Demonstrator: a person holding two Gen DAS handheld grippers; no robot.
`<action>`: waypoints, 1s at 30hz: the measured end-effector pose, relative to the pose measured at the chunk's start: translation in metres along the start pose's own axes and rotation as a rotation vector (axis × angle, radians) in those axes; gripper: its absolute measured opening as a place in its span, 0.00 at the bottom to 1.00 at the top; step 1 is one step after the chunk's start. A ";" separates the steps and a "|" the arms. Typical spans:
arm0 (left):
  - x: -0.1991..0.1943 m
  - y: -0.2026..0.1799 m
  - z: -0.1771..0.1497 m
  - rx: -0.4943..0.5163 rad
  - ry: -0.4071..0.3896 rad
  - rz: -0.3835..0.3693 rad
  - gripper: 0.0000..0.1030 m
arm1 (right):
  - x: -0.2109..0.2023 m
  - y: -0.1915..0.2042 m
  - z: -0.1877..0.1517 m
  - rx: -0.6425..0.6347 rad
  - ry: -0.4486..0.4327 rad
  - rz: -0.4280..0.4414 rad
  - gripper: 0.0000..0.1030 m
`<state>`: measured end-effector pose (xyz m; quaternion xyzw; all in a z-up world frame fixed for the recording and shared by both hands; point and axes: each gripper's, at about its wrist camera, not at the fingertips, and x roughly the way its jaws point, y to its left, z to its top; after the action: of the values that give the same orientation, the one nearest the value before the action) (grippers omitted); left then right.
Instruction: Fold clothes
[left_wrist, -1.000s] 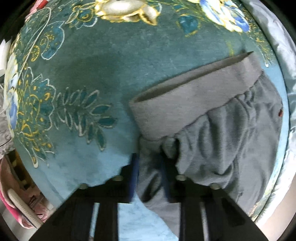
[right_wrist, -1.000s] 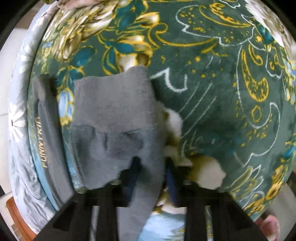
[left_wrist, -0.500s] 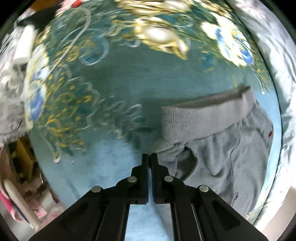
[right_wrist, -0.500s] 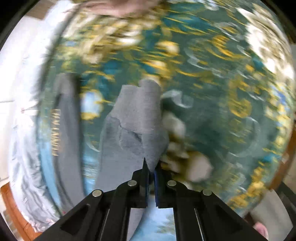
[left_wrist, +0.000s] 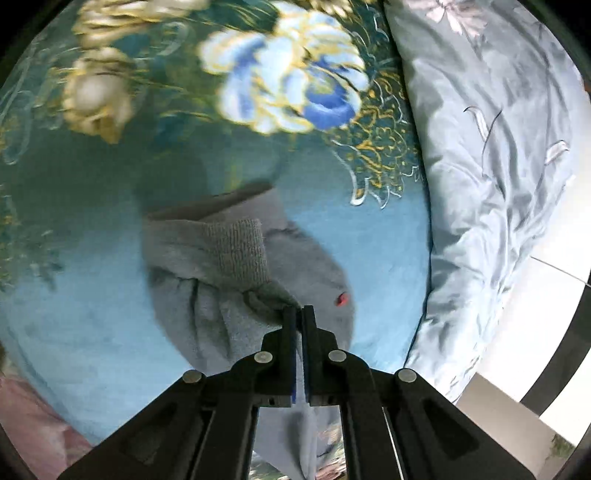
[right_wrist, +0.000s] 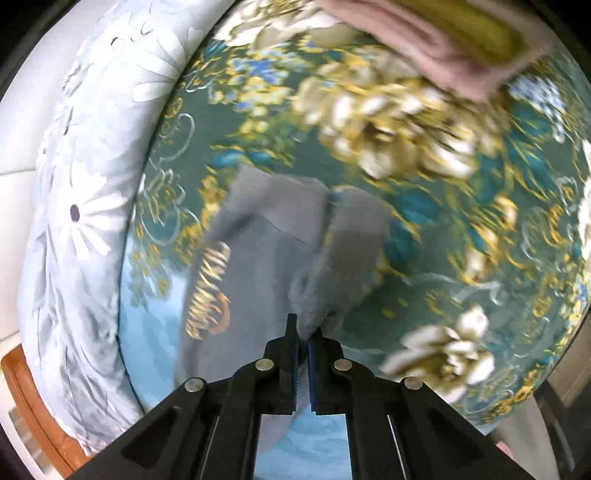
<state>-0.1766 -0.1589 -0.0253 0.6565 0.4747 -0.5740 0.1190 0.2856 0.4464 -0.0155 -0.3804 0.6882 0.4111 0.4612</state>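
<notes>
A pair of grey sweatpants (left_wrist: 221, 295) lies on a teal floral blanket (left_wrist: 92, 295). My left gripper (left_wrist: 298, 314) is shut on the pants at the ribbed waistband (left_wrist: 236, 254) and holds that corner lifted and folded over. In the right wrist view my right gripper (right_wrist: 303, 332) is shut on a leg end of the same grey pants (right_wrist: 266, 266), raised above the blanket (right_wrist: 461, 266). Gold lettering (right_wrist: 207, 288) shows on the other leg.
A pale blue floral quilt lies along the bed's edge in the left wrist view (left_wrist: 491, 166) and the right wrist view (right_wrist: 81, 206). A pink and yellow folded cloth (right_wrist: 443, 40) lies at the far side. White floor (left_wrist: 546, 295) lies beyond the bed.
Both grippers have closed on the pants and lifted them. The left carries the waistband over toward the quilt side; the right lifts the leg end up and over. Both views are motion-blurred.
</notes>
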 end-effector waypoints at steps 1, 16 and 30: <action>0.009 -0.004 0.005 -0.028 -0.009 -0.011 0.02 | 0.004 0.011 0.008 0.007 0.005 -0.002 0.04; -0.016 0.029 0.020 0.264 -0.197 -0.051 0.40 | 0.010 0.006 -0.020 -0.118 -0.197 0.189 0.54; 0.051 -0.001 0.007 0.140 0.062 -0.020 0.40 | 0.062 0.039 -0.046 -0.159 -0.081 0.134 0.54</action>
<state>-0.1877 -0.1382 -0.0710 0.6759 0.4435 -0.5863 0.0523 0.2180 0.4103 -0.0550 -0.3520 0.6580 0.5096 0.4283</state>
